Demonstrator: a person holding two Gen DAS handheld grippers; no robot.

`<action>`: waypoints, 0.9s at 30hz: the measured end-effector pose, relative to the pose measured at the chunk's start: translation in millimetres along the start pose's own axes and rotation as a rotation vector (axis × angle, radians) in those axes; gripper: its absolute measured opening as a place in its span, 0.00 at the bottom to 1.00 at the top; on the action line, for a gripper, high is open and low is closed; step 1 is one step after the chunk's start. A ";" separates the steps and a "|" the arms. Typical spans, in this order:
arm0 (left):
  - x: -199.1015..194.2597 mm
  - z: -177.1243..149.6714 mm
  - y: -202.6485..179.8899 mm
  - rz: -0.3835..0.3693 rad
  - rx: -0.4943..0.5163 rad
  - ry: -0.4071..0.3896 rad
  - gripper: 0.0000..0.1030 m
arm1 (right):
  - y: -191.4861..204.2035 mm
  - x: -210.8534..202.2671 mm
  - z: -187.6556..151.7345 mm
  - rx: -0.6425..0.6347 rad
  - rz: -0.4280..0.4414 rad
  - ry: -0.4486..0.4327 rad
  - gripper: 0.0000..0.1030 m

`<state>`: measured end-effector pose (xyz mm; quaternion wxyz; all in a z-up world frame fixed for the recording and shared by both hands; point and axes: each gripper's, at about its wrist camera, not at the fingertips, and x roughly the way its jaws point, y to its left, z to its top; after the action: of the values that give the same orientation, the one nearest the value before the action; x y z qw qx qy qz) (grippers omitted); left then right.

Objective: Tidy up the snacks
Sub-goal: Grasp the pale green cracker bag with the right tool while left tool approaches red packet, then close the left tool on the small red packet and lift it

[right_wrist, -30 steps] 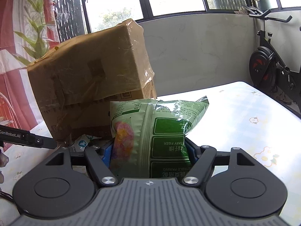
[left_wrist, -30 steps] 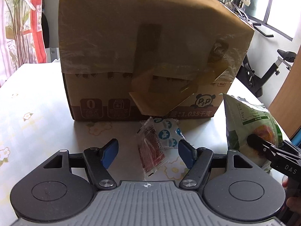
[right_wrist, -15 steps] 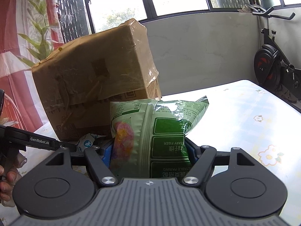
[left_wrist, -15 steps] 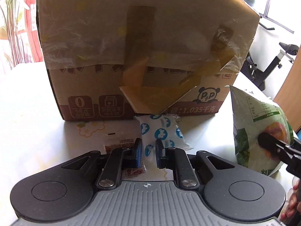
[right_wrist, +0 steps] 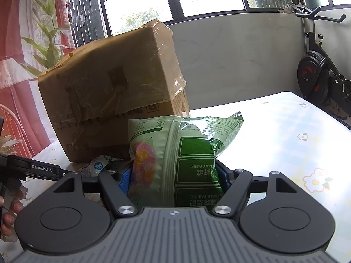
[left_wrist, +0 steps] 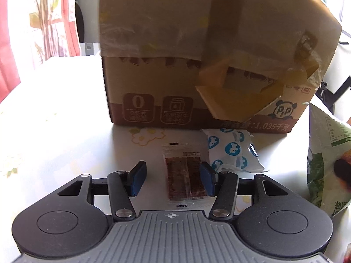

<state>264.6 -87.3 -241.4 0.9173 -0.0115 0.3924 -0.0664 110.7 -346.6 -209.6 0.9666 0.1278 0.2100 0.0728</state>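
On the table [left_wrist: 54, 114], in front of the box [left_wrist: 197, 50], two small packets lie flat: a clear sachet [left_wrist: 185, 173] with dark red contents and, touching its far right corner, a white packet [left_wrist: 232, 151] with blue dots. The left gripper [left_wrist: 173, 178] sits low over the sachet. Its jaws have just been opening and now stand spread. The right pad is at the sachet's right edge; the left pad stands well clear of its left edge. Nothing is held.

The right gripper [right_wrist: 175, 179] is clamped on the green bag [right_wrist: 182, 153], which stands upright between its pads, just beside the box.

Likely faults from this position:

- Off-centre closure. The sachet lies toward the right pad. On closing, the left pad probably sweeps it sideways rather than pinching it.
- Flat target. The sachet is thin and lies flush on the table. Pads that do not reach the surface probably close above it; pads that press too hard may skid on the slick film.
- Double pick. The white packet touches the sachet near the right pad, which may catch its edge and drag it along.
- Bag slip. The green bag is glossy and part-filled with air. If the clamp loosens, it may slide or topple against the box.
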 end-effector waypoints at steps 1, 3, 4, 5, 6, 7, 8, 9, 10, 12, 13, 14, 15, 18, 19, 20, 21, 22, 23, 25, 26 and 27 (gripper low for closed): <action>2.5 0.6 -3.3 -0.003 0.018 -0.002 0.65 | -0.1 0.2 0.2 0.000 0.000 0.001 0.71; 3.0 1.5 -7.2 -0.014 0.050 0.000 0.69 | -0.1 0.5 0.6 -0.001 0.001 0.003 0.71; 3.7 1.3 -10.5 -0.016 0.068 -0.001 0.70 | -0.2 0.7 0.8 -0.001 0.001 0.004 0.71; 4.8 0.0 -14.6 -0.009 0.093 -0.003 0.71 | -0.3 1.0 1.0 0.000 0.002 0.005 0.71; 6.0 -1.1 -17.9 0.004 0.116 -0.007 0.71 | -0.3 1.0 1.0 -0.001 0.002 0.005 0.71; 6.9 -2.4 -20.1 0.015 0.134 -0.012 0.71 | -0.3 1.0 1.0 -0.001 0.002 0.005 0.71; 5.5 -4.4 -21.5 0.018 0.133 -0.018 0.71 | -0.2 1.1 1.0 -0.001 0.002 0.005 0.71; 4.7 -6.4 -21.5 0.023 0.125 -0.019 0.71 | -0.4 1.2 1.1 -0.001 0.003 0.006 0.71; 5.5 -7.3 -21.5 0.037 0.117 -0.017 0.72 | -0.6 1.2 1.0 -0.001 0.003 0.006 0.71; 6.0 -6.1 -16.3 0.060 0.087 -0.014 0.72 | -0.6 1.4 1.1 -0.001 0.004 0.007 0.71; 6.0 -5.7 -13.5 0.066 0.076 -0.015 0.72 | -0.4 1.7 1.1 -0.001 0.004 0.007 0.71; 6.2 -5.1 -11.1 0.069 0.070 -0.016 0.72 | -0.2 2.0 1.2 -0.002 0.004 0.008 0.71; 6.7 -4.9 -10.7 0.070 0.069 -0.017 0.72 | 0.0 2.1 1.2 -0.002 0.004 0.008 0.71; 1.7 -4.2 -5.4 0.062 0.078 -0.023 0.69 | 0.2 2.1 1.2 0.000 0.003 0.008 0.71; 0.6 -4.7 -5.3 0.055 0.083 -0.030 0.58 | -0.1 2.0 1.1 -0.001 0.003 0.008 0.71; -0.5 -6.1 -6.3 0.050 0.095 -0.040 0.46 | 0.1 2.2 1.1 -0.001 0.003 0.008 0.71; -0.9 -6.8 -6.6 0.047 0.099 -0.039 0.46 | 0.0 2.1 1.1 -0.001 0.003 0.008 0.71; -2.5 -8.0 -5.0 0.043 0.090 -0.040 0.43 | -0.1 2.0 1.0 -0.001 0.003 0.007 0.71; -4.8 -9.8 -3.0 0.035 0.078 -0.042 0.42 | 0.1 2.1 1.1 -0.001 0.003 0.008 0.71; -9.5 -14.7 0.0 0.019 0.065 -0.043 0.40 | -0.1 2.1 1.0 -0.001 0.004 0.007 0.71; -14.8 -18.6 -0.1 0.010 0.063 -0.042 0.40 | 0.1 2.2 1.1 0.000 0.004 0.008 0.71; -17.9 -21.4 1.0 0.001 0.062 -0.041 0.40 | 0.3 2.4 1.1 -0.001 0.004 0.008 0.71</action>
<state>237.0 -83.3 -243.4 0.9252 0.0158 0.3712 -0.0777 113.2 -346.1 -209.5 0.9656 0.1277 0.2136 0.0753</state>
